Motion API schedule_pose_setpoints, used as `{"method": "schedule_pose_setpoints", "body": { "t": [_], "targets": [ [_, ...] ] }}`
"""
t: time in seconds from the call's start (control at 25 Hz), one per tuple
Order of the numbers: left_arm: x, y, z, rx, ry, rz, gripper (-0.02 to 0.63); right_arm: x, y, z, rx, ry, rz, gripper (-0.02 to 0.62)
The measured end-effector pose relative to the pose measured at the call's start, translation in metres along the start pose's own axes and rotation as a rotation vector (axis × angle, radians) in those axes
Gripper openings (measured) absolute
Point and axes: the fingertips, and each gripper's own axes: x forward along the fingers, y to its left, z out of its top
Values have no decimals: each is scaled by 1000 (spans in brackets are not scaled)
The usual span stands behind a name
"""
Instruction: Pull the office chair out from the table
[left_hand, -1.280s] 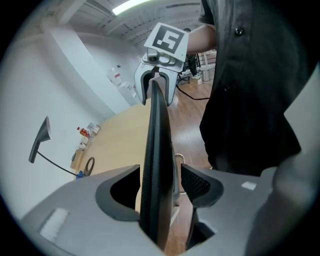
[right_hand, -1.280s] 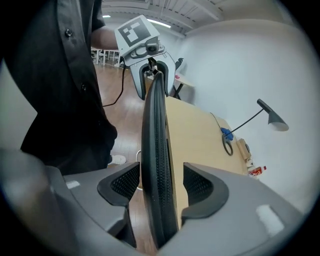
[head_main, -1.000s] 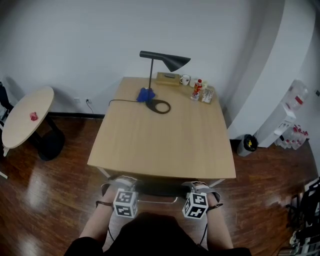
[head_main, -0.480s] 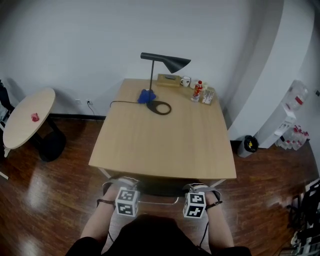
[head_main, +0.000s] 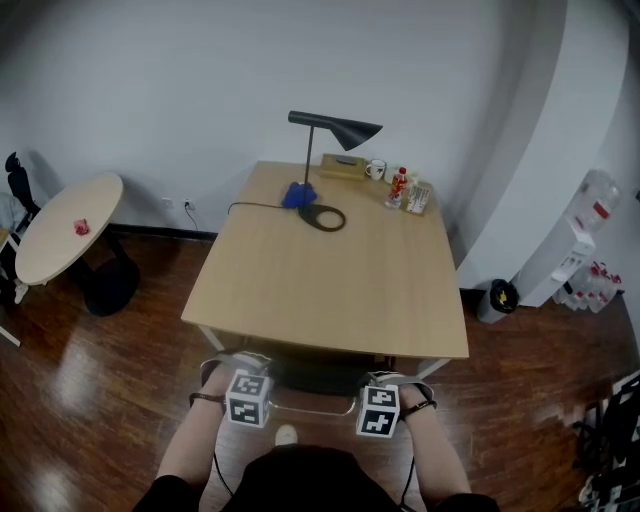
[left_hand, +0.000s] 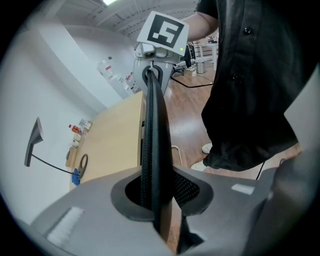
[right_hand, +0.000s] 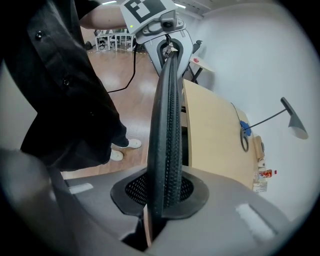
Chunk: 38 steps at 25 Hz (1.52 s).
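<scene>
Dark wooden flooring (head_main: 110, 380) is seen around a pale rectangular table (head_main: 330, 300) set against a white wall. At the table's far end a black desk lamp (head_main: 335, 128) is stood, with a blue object (head_main: 297, 194) beside its base; a mug (head_main: 376, 169) and a small red bottle (head_main: 399, 182) are placed toward the far right corner. A round side table (head_main: 60, 225) is set well to the table's left (something small and red lies on it). The office chair (head_main: 312, 380) is kept close against the table's near edge, with its back facing the person. The back's upper rim is gripped at two spots. The left gripper (left_hand: 159, 195) is clamped narrowly on it nearer the table's left corner. The right gripper (right_hand: 162, 192) is placed nearer the right corner, and its jaws are closing on the black mesh edge lying between them.
</scene>
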Motion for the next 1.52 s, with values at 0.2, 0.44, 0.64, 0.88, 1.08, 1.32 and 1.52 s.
{"method": "schedule_pose_setpoints", "body": {
  "t": [0.2, 0.44, 0.64, 0.88, 1.08, 1.32, 1.52],
  "targets": [
    [-3, -18, 7, 0, 17, -3, 78, -4, 19, -3, -8, -4, -20, 52],
    [-12, -43, 14, -19, 36, 2, 78, -11, 42, -1, -2, -10, -30, 50],
    [-20, -63, 19, -23, 33, 1, 78, -17, 62, 2, 0, -14, -30, 51],
    [-28, -83, 26, -11, 27, -2, 78, -25, 85, 3, 29, -9, -50, 49],
    [-34, -106, 34, 2, 20, -3, 78, -31, 112, 3, 44, -2, -36, 51],
    [-44, -129, 38, 9, 16, -17, 78, -38, 138, 8, 60, 0, -25, 55],
    [-51, -147, 44, 10, 14, -20, 78, -45, 156, 8, 63, 1, -20, 57]
  ]
}}
